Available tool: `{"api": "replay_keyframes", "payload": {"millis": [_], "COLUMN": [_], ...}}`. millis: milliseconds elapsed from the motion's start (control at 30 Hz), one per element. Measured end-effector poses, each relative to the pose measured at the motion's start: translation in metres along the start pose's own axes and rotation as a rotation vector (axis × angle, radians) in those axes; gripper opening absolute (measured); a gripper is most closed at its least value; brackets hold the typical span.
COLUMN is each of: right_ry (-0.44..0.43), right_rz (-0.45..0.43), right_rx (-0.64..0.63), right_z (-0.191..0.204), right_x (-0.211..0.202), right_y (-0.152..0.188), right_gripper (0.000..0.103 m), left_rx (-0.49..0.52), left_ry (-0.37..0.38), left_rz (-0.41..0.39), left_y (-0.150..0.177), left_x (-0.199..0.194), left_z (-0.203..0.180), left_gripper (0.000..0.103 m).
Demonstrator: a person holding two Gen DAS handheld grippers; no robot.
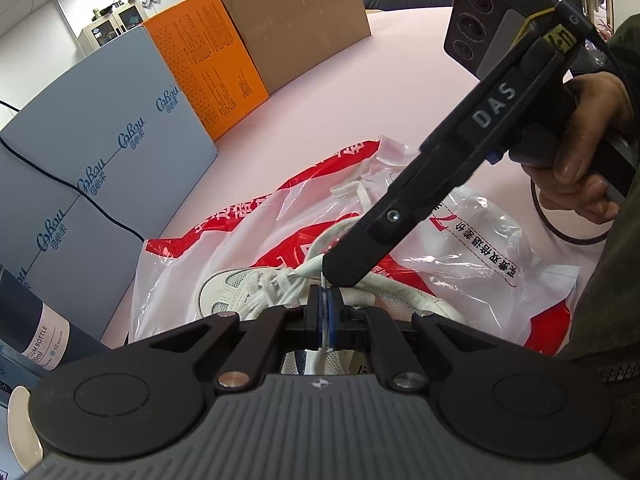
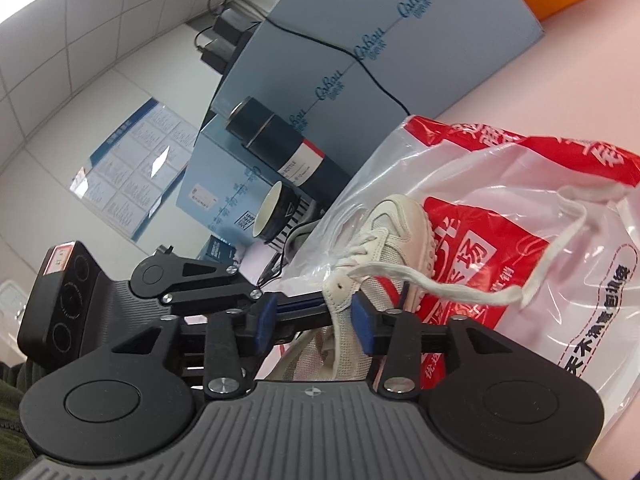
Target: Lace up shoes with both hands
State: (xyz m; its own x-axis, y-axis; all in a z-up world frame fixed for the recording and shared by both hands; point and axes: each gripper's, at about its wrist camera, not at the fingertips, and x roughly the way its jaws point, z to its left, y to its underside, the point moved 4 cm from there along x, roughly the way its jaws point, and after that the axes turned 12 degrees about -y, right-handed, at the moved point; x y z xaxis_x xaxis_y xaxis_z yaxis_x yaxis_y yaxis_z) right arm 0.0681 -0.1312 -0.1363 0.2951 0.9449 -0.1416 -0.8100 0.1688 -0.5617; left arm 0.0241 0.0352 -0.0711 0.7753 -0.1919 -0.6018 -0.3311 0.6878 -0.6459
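Observation:
A white sneaker [image 1: 236, 288] lies on a red and clear plastic bag [image 1: 256, 220] on the pink table. My left gripper [image 1: 326, 312] is shut on the thin white lace tip [image 1: 322, 280] just above the shoe. My right gripper [image 1: 340, 272] comes in from the upper right, its tip touching the shoe beside the lace. In the right wrist view the right gripper [image 2: 316, 320] is open, its blue pads [image 2: 362, 322] either side of the sneaker's eyelet flap [image 2: 340, 292]. A loose white lace [image 2: 460, 284] trails right over the bag.
Grey-blue boxes [image 1: 100, 128], an orange box [image 1: 208, 68] and a brown carton [image 1: 296, 16] line the table's far left side. A dark vacuum bottle [image 2: 280, 148] and a paper cup [image 2: 276, 216] stand near the shoe's toe. A black cable [image 1: 60, 176] runs over the boxes.

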Motion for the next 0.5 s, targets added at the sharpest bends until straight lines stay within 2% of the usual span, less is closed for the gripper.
{"api": "replay_keyframes", "payload": {"millis": [133,233,300,500], "right_ry": [-0.005,-0.004,0.004,0.023], "right_rz": [0.019,0.041,0.059,0.086], "right_rx": [-0.036,-0.064,-0.098,-0.149], "right_z": [0.006,0.011,0.016,0.023], "right_x": [0.003,0.006,0.008,0.012], "right_y": [0.001,0.002,0.003,0.004], "right_gripper": [0.049,0.050,0.054,0.058], "left_rx": [0.025,0.144,0.199,0.208], "left_ry": [-0.016,-0.054,-0.074,-0.084], "left_rz": [-0.009,-0.019,-0.022,-0.027], "left_y": [0.000,0.000,-0.001,-0.002], "left_x": [0.002,0.002,0.001,-0.008], "left_z": [-0.004,-0.014,-0.019,-0.016], "left_gripper": [0.002,0.002,0.002,0.002]}}
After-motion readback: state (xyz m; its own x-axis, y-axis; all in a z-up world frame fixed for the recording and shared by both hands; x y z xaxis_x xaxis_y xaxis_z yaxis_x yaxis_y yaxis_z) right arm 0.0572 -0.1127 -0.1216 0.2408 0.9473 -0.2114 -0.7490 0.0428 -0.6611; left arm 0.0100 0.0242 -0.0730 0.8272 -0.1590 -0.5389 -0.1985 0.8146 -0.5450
